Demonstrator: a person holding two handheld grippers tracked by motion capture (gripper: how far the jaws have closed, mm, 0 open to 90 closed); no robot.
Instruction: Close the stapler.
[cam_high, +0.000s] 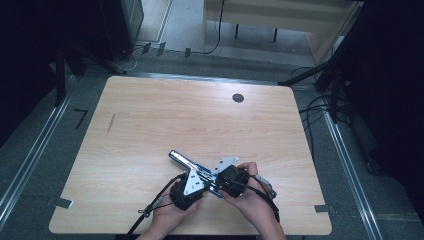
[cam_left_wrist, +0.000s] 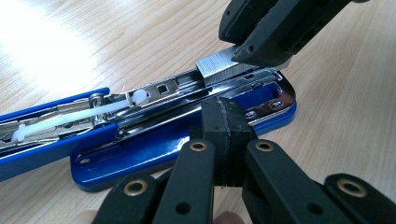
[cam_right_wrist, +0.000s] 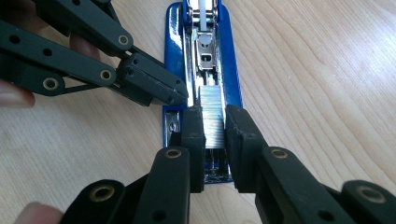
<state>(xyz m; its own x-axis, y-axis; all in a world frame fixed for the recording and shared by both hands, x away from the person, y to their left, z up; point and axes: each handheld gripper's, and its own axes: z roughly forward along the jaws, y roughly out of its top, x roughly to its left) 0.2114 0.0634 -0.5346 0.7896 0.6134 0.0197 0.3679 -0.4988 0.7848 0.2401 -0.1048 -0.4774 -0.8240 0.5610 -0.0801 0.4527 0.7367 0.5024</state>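
Left gripper (cam_high: 192, 186): at about 6 o'clock on the desk (cam_high: 150, 120), held in the person's left hand (cam_high: 167, 216); its jaws were shut together with nothing between them, their tips resting against the near edge of the stapler's blue base.
Stapler (cam_high: 192, 170): blue and chrome, lying open on the desk near the front edge, its long arm running out toward 10 o'clock; the magazine channel lay bare, with a white plastic pusher rod (cam_left_wrist: 70, 119) along it.
Staple strip (cam_right_wrist: 212, 119): silver, sitting over the front end of the open magazine.
Right gripper (cam_high: 227, 179): just right of the left one, in the person's right hand (cam_high: 252, 197); its jaws were clamped on the staple strip, one pad on each side.
Writing: none legible on the stapler or grippers.
Surroundings: a round dark grommet (cam_high: 238, 98) at about 1 o'clock on the desk, well apart from the work; a dark streak (cam_high: 110, 123) at 9 o'clock; cables (cam_high: 320, 107) on the floor to the right.
Obstruction: the left jaws crossed close beside the stapler's front, near the right jaws.
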